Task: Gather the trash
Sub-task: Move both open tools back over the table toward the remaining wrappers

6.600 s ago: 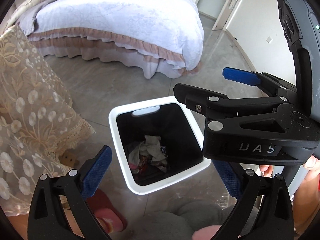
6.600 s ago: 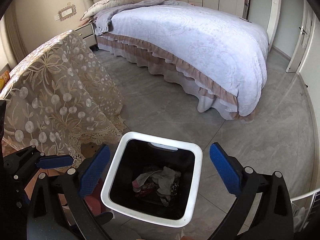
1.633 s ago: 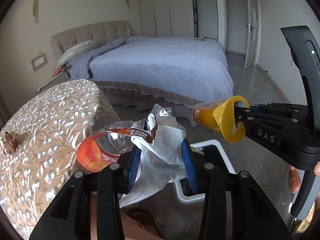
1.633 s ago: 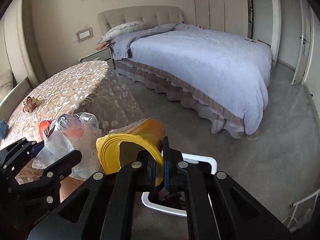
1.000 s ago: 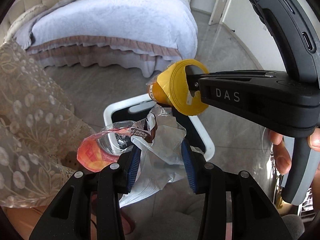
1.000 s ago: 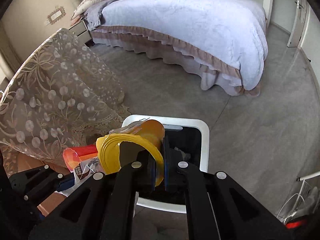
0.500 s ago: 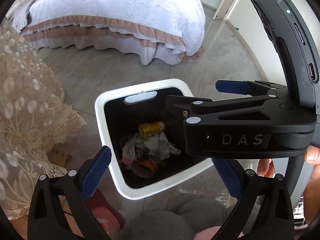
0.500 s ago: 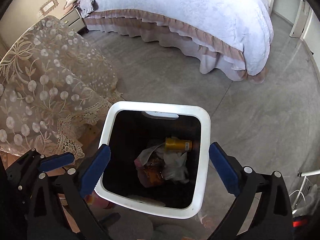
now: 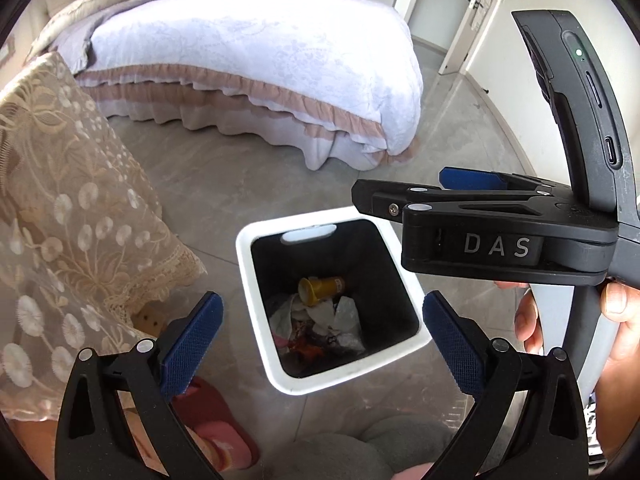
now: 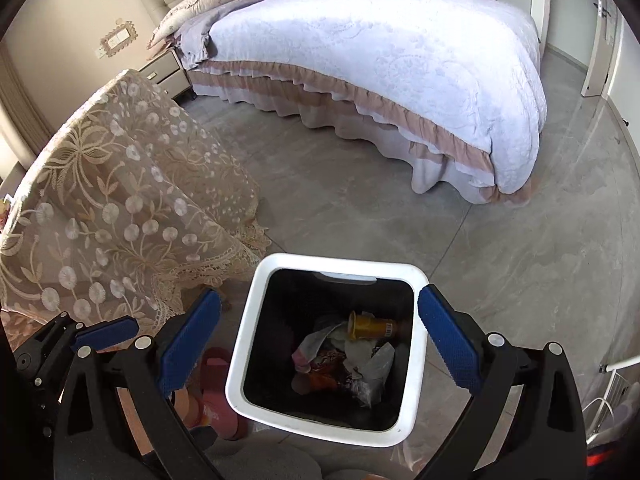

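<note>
A white square trash bin [image 9: 248,280] with a black inside stands on the grey floor below both grippers; it also shows in the right wrist view [image 10: 240,360]. In it lie a yellow cup [image 9: 320,288] [image 10: 368,326], a clear plastic bag [image 10: 374,372] and other crumpled trash. My left gripper [image 9: 320,332] is open and empty above the bin. My right gripper [image 10: 318,332] is open and empty above the bin too; it shows at the right of the left wrist view [image 9: 472,216].
A table under a beige lace cloth [image 10: 104,200] stands left of the bin. A bed with a white cover [image 10: 380,60] fills the far side. A pink slipper [image 10: 216,400] lies on the floor by the bin's left. A doorway [image 9: 460,20] is at the far right.
Both grippers held trash a second ago, the left a plastic bag and bottle, the right a yellow cup. Both opened and the trash now lies in the bin. Both views have since tilted up slightly.
</note>
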A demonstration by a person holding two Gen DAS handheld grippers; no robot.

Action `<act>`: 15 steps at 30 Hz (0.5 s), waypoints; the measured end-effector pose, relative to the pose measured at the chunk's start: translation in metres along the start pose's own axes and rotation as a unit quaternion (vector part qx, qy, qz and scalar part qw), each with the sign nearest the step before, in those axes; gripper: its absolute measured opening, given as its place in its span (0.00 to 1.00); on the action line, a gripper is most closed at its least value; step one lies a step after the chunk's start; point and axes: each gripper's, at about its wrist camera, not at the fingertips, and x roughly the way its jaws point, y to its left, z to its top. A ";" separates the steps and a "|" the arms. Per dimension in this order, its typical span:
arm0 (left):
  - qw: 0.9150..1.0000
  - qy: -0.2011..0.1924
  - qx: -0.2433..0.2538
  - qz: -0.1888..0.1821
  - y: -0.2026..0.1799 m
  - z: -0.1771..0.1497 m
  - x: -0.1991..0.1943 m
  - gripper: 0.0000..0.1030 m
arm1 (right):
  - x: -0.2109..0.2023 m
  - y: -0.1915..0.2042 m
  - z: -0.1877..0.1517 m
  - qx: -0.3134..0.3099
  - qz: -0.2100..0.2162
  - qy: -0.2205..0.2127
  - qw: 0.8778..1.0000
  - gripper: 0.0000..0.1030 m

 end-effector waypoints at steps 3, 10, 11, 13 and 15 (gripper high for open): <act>1.000 -0.024 -0.004 0.012 0.003 0.001 -0.023 0.95 | -0.016 0.010 0.007 -0.009 0.009 -0.023 1.000 0.95; 0.994 -0.082 -0.023 0.066 0.023 -0.007 -0.083 0.95 | -0.049 0.051 0.024 -0.045 0.049 -0.074 0.995 0.95; 0.993 -0.090 -0.028 0.077 0.028 -0.010 -0.092 0.95 | -0.052 0.059 0.026 -0.051 0.057 -0.080 0.994 0.95; 0.989 -0.105 -0.039 0.101 0.039 -0.016 -0.110 0.95 | -0.060 0.077 0.029 -0.065 0.077 -0.089 0.991 0.95; 0.984 -0.118 -0.054 0.122 0.052 -0.023 -0.129 0.95 | -0.067 0.098 0.033 -0.084 0.095 -0.100 0.987 0.95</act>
